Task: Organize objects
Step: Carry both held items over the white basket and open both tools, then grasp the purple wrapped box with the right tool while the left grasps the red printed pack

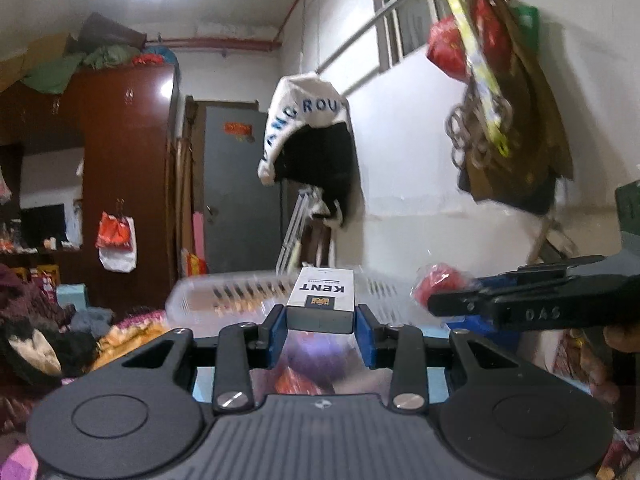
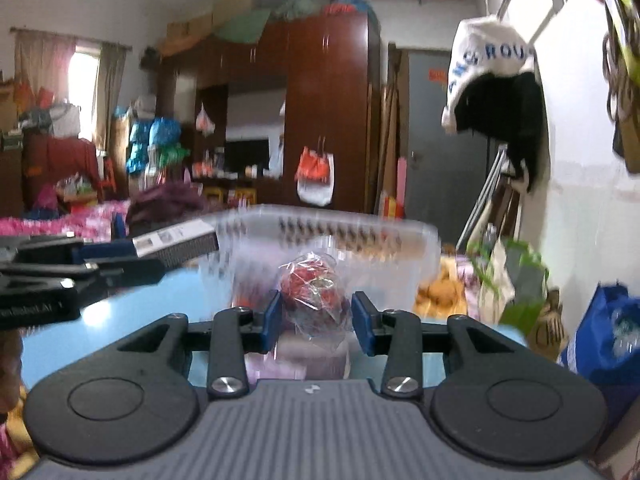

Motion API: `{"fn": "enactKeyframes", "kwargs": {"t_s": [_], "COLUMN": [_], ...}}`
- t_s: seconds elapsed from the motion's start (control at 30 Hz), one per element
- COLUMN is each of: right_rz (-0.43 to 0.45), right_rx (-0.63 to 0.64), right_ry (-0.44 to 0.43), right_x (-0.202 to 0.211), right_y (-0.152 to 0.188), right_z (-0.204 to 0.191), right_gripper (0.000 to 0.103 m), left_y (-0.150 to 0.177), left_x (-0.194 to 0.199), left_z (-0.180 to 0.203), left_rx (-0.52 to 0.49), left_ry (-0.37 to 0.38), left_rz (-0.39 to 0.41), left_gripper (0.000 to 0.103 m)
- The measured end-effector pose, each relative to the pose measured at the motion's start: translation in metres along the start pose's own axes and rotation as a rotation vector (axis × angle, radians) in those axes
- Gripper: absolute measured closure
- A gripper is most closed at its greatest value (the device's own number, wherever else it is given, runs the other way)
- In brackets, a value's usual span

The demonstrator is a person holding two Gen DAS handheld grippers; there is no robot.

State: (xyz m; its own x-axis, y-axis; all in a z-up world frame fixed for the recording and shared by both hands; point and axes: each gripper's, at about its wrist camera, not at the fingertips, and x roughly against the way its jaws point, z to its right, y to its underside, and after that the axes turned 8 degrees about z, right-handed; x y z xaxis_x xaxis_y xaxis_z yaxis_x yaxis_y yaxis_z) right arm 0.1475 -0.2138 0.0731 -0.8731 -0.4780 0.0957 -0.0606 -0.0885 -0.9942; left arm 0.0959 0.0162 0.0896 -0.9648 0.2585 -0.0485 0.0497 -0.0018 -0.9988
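My left gripper (image 1: pixel 321 322) is shut on a white and grey Kent cigarette box (image 1: pixel 323 296), held level in front of a clear plastic basket (image 1: pixel 224 294). My right gripper (image 2: pixel 316 316) is shut on a red ball wrapped in clear plastic (image 2: pixel 314 292), just in front of the same basket (image 2: pixel 384 236). In the left wrist view the right gripper (image 1: pixel 434 304) comes in from the right with the red ball (image 1: pixel 438 284) at its tip. In the right wrist view the left gripper (image 2: pixel 132 254) shows at the left edge, carrying the box (image 2: pixel 176 240).
A light blue tabletop (image 2: pixel 120 320) lies under both grippers. Clothes and blankets (image 1: pixel 48 320) pile up at the left. A white and black garment (image 1: pixel 316 136) hangs on the wall ahead. A brown wardrobe (image 2: pixel 324 112) and a grey door (image 1: pixel 240 188) stand behind. Bags (image 2: pixel 600 336) sit at the right.
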Motion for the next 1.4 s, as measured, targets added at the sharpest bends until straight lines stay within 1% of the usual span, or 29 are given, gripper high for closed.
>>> {"fn": "enactKeyframes", "kwargs": {"t_s": [0.07,0.13,0.2,0.3,0.33,0.37,0.4,0.43,0.47,0.5,0.53,0.57,0.6,0.63,0.7,0.73,0.83,0.9,0.97,1.03,1.13,1.2,1.23,1.27,1.3,1.4], "right_rz": [0.03,0.047,0.045,-0.007,-0.027,-0.058,-0.071,-0.065,-0.057,-0.044,-0.014,0.004,0.01,0.014,-0.009,-0.033,-0.191,-0.259,-0.307,-0.329,-0.346,-0.365,-0.373,-0.379,-0.379,-0.343], "right_rx": [-0.009,0.002,0.026,0.053,0.058,0.07,0.079,0.082,0.077,0.066,0.054,0.048,0.042,0.035,0.048,0.042,-0.001,-0.045,-0.056,-0.054,-0.071,-0.087,-0.088,-0.085,-0.084,-0.072], "right_ry": [0.009,0.035,0.066,0.084,0.084,0.081,0.085,0.102,0.113,0.108,0.085,0.058,0.038,0.023,0.008,0.001,-0.009,-0.021,-0.037,-0.04,-0.05,-0.07,-0.082,-0.09,-0.091,-0.077], "right_x": [-0.013,-0.031,-0.052,-0.089,-0.096,-0.105,-0.111,-0.112,-0.11,-0.103,-0.09,-0.078,-0.065,-0.052,-0.038,-0.036,-0.05,-0.061,-0.072,-0.081,-0.088,-0.09,-0.091,-0.09,-0.088,-0.078], "right_y": [-0.023,-0.045,-0.059,-0.067,-0.065,-0.062,-0.059,-0.056,-0.053,-0.05,-0.046,-0.042,-0.038,-0.032,-0.017,-0.008,0.023,0.041,0.055,0.062,0.065,0.068,0.067,0.068,0.069,0.069], "right_z": [0.005,0.009,0.013,0.019,0.021,0.021,0.021,0.02,0.019,0.019,0.019,0.018,0.016,0.014,0.009,0.008,0.004,0.003,-0.001,-0.006,-0.013,-0.018,-0.02,-0.022,-0.021,-0.018], "right_gripper": [0.061,0.061,0.061,0.061,0.061,0.06,0.054,0.047,0.021,0.0,0.0,0.0,0.0,0.0,0.0,0.0,0.0,0.0,0.0,0.0,0.007,0.02,0.025,0.038,0.04,0.04], "left_y": [-0.019,-0.036,-0.047,-0.049,-0.045,-0.042,-0.037,-0.033,-0.031,-0.029,-0.029,-0.028,-0.025,-0.022,-0.01,-0.004,0.016,0.028,0.037,0.044,0.052,0.056,0.057,0.059,0.06,0.064], "left_x": [-0.019,-0.042,-0.069,-0.11,-0.118,-0.126,-0.132,-0.131,-0.126,-0.118,-0.106,-0.093,-0.079,-0.067,-0.049,-0.046,-0.047,-0.053,-0.057,-0.064,-0.068,-0.071,-0.073,-0.075,-0.075,-0.08], "left_z": [-0.006,-0.014,-0.023,-0.037,-0.039,-0.042,-0.044,-0.048,-0.05,-0.052,-0.053,-0.054,-0.053,-0.052,-0.048,-0.048,-0.047,-0.045,-0.043,-0.043,-0.044,-0.044,-0.043,-0.043,-0.043,-0.039], "left_rx": [0.003,0.013,0.031,0.061,0.058,0.049,0.05,0.056,0.058,0.06,0.071,0.083,0.096,0.106,0.108,0.11,0.142,0.142,0.139,0.149,0.159,0.173,0.18,0.185,0.19,0.207], "left_ry": [-0.029,-0.054,-0.07,-0.082,-0.08,-0.068,-0.067,-0.082,-0.095,-0.096,-0.091,-0.081,-0.069,-0.061,-0.063,-0.068,-0.059,-0.054,-0.058,-0.059,-0.072,-0.063,-0.056,-0.052,-0.05,-0.039], "left_rz": [0.006,-0.01,-0.055,-0.139,-0.152,-0.166,-0.189,-0.187,-0.176,-0.162,-0.145,-0.131,-0.121,-0.119,-0.12,-0.131,-0.191,-0.234,-0.256,-0.282,-0.303,-0.316,-0.324,-0.331,-0.337,-0.355], "left_gripper": [0.062,0.062,0.062,0.062,0.059,0.043,0.035,0.028,0.028,0.028,0.028,0.025,0.021,0.014,0.013,0.013,0.013,0.013,0.013,0.013,0.013,0.014,0.014,0.014,0.014,0.014]}}
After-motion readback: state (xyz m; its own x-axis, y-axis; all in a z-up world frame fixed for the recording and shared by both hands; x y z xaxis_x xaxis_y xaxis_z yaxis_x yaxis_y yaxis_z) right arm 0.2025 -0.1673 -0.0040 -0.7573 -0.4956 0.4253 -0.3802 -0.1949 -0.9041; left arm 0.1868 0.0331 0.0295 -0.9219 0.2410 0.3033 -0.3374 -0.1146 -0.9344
